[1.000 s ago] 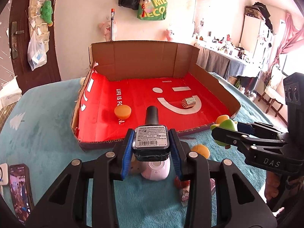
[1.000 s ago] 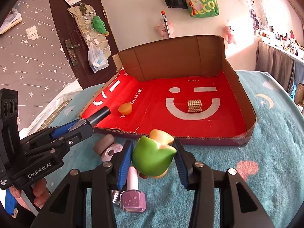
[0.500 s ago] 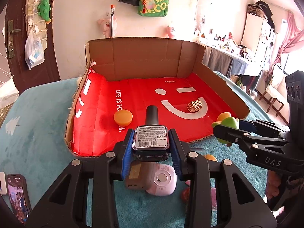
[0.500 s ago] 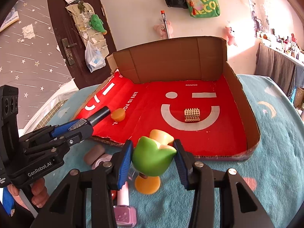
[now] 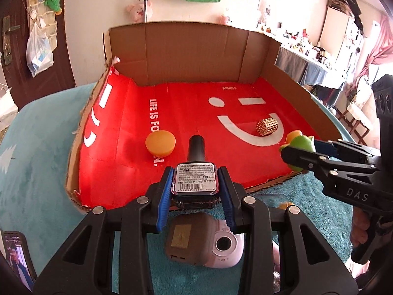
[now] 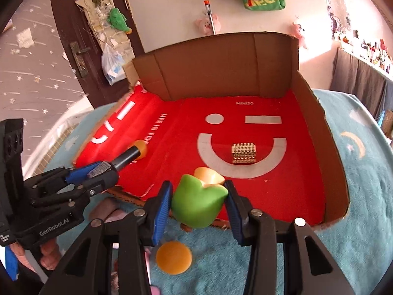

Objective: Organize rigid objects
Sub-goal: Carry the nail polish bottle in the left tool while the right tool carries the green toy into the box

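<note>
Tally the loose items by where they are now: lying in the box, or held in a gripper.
In the box: 2, orange disc and gold bead block
Held: 2, nail polish bottle in the left gripper, green toy in the right gripper
Total: 4

Each camera sits just behind its own gripper, looking forward and steeply down at the shallow cardboard box (image 5: 186,127) from its near edge, close in. The left view stands at the near left, the right view at the near right. Both share the box's red floor (image 6: 282,172), and each catches the other gripper alongside.
</note>
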A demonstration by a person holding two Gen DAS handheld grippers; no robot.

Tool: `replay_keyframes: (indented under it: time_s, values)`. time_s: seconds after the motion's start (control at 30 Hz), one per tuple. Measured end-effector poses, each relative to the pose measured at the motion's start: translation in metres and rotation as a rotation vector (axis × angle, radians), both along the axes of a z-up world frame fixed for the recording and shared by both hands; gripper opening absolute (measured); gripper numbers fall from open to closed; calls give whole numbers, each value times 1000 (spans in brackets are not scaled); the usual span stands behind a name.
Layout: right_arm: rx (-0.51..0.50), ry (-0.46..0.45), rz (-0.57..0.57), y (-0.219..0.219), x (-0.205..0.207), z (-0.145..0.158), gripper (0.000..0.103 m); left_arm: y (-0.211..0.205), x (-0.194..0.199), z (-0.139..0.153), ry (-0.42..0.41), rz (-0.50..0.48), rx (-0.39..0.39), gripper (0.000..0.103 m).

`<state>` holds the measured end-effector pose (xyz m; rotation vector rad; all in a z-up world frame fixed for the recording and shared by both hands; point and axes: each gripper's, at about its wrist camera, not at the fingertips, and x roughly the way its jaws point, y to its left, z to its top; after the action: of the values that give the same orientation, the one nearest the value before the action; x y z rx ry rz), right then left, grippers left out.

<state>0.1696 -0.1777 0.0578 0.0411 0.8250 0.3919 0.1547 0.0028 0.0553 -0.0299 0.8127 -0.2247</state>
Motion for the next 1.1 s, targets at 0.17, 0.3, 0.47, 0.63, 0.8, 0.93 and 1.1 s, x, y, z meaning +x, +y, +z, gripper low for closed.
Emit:
replay_keyframes:
  time_s: [0.17, 0.3, 0.47, 0.63, 0.8, 0.93, 1.1]
  values:
    - [4, 4, 7, 2, 7, -1, 45, 4, 11, -7, 26, 12, 3, 34]
    - [-6, 26, 6, 5, 16, -7, 45, 6, 17, -13, 45, 14, 1, 34]
    - [-25, 55, -7, 6, 25, -15, 45, 7, 26, -21, 73, 17, -2, 34]
    - [-32, 83, -8, 6, 33, -23, 45, 7, 33, -24, 85, 19, -6, 34]
    - [-32, 99, -16, 6, 42, -30, 45, 9, 42, -30, 101, 39, 10, 34]
    - [-33, 96, -23, 6, 48, -31, 45, 13, 50, -30, 100, 51, 3, 34]
    - [-34, 90, -44, 6, 54, -31, 45, 13, 57, -31, 98, 60, 9, 34]
